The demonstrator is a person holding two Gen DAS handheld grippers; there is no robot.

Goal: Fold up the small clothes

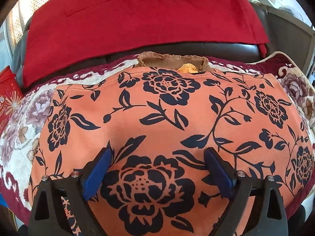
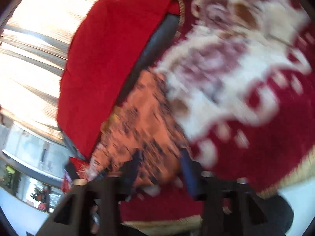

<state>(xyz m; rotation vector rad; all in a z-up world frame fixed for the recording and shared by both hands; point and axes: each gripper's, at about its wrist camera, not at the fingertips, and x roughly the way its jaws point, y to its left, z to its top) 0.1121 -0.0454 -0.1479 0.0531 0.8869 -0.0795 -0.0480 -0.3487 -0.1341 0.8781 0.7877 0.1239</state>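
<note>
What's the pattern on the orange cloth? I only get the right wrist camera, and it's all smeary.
Observer: The left wrist view is sharp. The orange cloth is printed with dark blue flowers and leaves.
Operator: Is the other gripper holding it?
Observer: No. The left gripper is open, spread over the cloth and pinching nothing.
Operator: Is anything hiding behind the cloth?
Observer: Yes, a brown ribbed garment peeks out at its far edge.
</note>
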